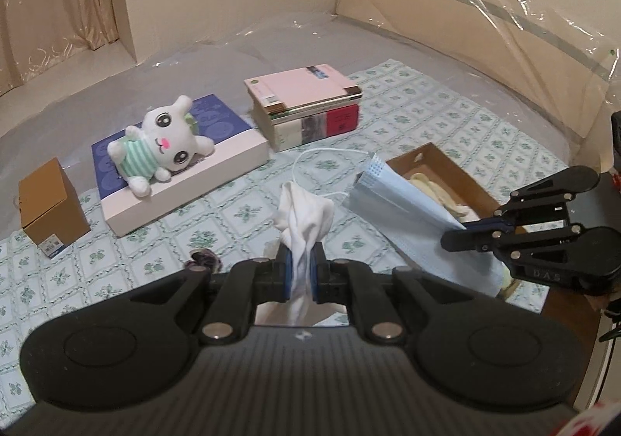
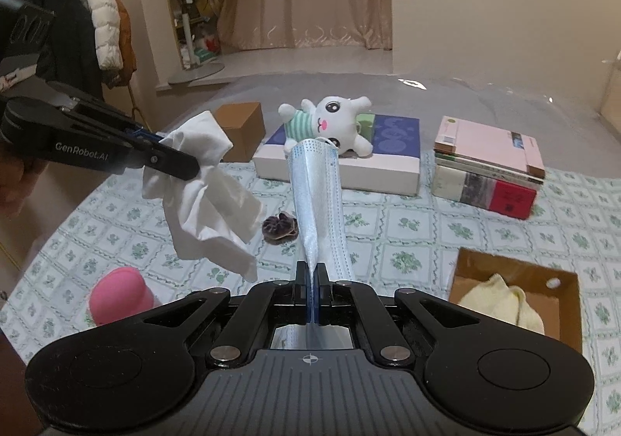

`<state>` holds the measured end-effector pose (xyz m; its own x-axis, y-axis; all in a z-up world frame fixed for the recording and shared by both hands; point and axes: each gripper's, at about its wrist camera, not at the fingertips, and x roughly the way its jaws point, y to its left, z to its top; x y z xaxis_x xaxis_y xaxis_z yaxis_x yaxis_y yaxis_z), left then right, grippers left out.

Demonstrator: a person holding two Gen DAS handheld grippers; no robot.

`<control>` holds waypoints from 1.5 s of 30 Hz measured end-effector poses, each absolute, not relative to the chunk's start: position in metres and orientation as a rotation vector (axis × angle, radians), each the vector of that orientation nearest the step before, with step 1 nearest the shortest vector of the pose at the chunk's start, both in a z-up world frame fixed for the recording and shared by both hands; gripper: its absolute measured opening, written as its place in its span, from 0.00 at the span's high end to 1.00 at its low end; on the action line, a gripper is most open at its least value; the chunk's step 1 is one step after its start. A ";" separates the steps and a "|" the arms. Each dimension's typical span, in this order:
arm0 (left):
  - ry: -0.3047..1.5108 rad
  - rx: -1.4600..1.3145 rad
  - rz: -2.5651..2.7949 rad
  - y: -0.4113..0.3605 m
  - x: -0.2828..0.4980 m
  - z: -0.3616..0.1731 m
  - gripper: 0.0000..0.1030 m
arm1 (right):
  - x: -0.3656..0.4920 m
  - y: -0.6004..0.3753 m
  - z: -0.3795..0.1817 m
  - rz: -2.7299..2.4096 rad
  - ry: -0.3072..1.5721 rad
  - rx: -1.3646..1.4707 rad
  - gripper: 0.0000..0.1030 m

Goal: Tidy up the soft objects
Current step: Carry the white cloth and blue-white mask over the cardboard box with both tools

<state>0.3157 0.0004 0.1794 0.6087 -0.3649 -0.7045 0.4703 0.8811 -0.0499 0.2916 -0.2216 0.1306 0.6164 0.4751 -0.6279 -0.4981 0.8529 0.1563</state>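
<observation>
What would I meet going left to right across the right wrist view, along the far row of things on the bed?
Small brown box → plush toy lying on the flat blue and white box → stack of books.

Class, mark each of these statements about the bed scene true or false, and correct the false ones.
1. The left hand-held gripper grips a white cloth. True.
2. The right hand-held gripper is open and empty. False: it is shut on a blue face mask.
3. The plush toy lies inside the open cardboard box. False: it lies on a flat white and blue box.
4. The open cardboard box holds a pale yellow cloth. True.
5. A pink-covered book tops the book stack. True.
</observation>
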 end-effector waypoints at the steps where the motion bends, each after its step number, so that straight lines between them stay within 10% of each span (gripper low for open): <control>1: 0.779 0.146 -0.489 -0.004 0.312 0.181 0.92 | 0.288 -0.227 0.132 0.554 0.712 -0.026 0.99; 45: 0.832 0.084 -0.722 -0.246 0.278 0.137 0.92 | 0.213 -0.447 0.112 0.257 0.752 0.185 0.99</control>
